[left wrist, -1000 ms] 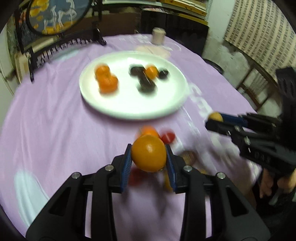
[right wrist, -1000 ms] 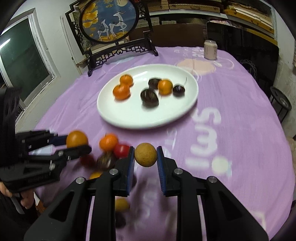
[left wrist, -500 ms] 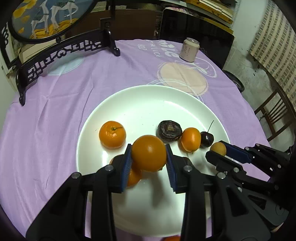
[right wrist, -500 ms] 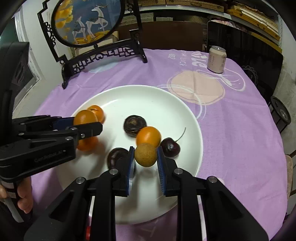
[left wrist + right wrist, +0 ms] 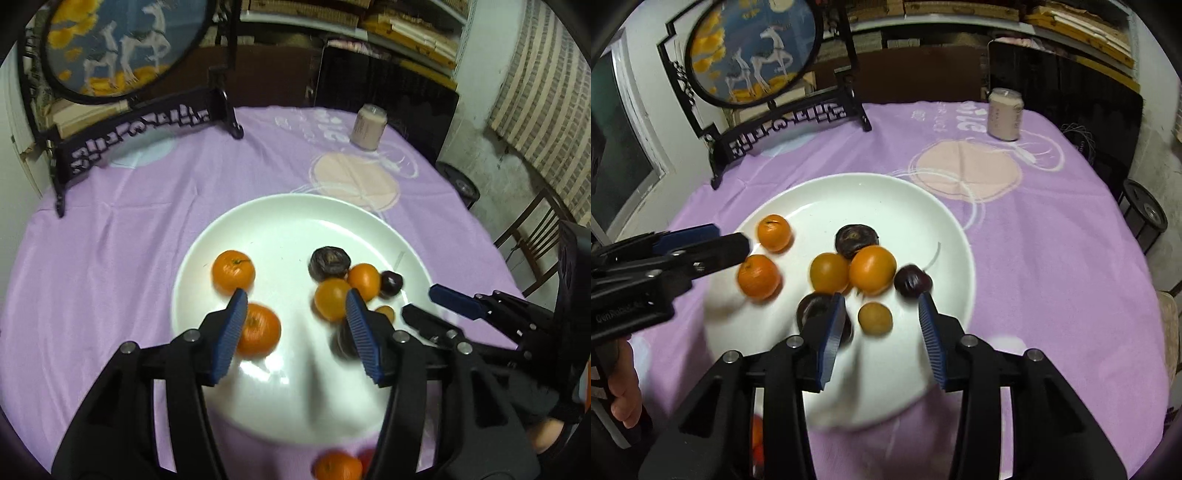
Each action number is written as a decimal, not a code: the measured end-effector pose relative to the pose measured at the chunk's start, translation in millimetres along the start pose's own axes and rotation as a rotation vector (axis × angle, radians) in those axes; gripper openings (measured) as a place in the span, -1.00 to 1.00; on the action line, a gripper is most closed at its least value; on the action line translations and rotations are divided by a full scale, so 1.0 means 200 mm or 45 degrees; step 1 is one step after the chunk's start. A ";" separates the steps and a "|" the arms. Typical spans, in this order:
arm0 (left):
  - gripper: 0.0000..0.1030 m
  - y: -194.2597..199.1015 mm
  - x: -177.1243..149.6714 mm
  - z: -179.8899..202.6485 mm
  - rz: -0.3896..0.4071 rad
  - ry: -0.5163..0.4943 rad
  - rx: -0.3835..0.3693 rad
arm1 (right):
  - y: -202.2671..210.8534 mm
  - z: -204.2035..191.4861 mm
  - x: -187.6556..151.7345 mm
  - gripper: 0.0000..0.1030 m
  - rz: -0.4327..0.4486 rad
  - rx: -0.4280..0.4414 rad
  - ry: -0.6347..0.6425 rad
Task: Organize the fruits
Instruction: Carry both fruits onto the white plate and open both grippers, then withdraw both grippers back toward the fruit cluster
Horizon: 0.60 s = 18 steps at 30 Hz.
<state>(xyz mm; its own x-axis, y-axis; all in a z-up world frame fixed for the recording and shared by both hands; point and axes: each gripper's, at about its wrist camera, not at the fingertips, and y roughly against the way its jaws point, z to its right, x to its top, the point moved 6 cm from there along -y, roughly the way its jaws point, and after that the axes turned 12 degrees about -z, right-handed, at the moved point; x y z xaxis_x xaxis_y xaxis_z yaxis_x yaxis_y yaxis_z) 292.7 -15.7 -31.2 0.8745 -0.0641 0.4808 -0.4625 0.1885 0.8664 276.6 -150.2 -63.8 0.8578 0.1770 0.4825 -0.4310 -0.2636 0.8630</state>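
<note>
Both fruits now lie released on the plate (image 5: pixel 956 236), each hand-held gripper gaping wide above.

Dim, warm indoor light, apparently from overhead. Glare patches on the white plate (image 5: pixel 295 221) near the left fingers (image 5: pixel 231 332). Strong fisheye bending with dark vignette at the corners. Motion blur smears the plate's near rim and the tangerine (image 5: pixel 258 330); far shelves soft, purple counter (image 5: pixel 1052 258) evenly lit.
</note>
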 end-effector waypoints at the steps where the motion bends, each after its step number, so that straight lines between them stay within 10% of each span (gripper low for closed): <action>1: 0.14 0.06 -0.04 0.00 0.021 -0.001 0.008 | 0.06 -0.01 -0.04 -0.17 0.020 -0.006 0.007; 7: 0.32 0.32 -0.42 -0.02 0.123 -0.017 0.015 | 0.36 -0.07 -0.36 0.04 0.092 -0.006 0.031; 18: 0.32 0.27 -0.94 -0.05 -0.032 -0.001 -0.031 | 0.43 -0.14 -0.68 0.04 0.028 0.013 0.030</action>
<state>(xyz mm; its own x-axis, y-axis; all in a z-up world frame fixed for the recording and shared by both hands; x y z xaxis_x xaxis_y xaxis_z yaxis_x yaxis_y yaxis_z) 104.7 16.4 -76.9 0.8857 -0.0700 0.4589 -0.4366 0.2106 0.8747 116.2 -170.1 -51.4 0.8412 0.1935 0.5049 -0.4467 -0.2774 0.8506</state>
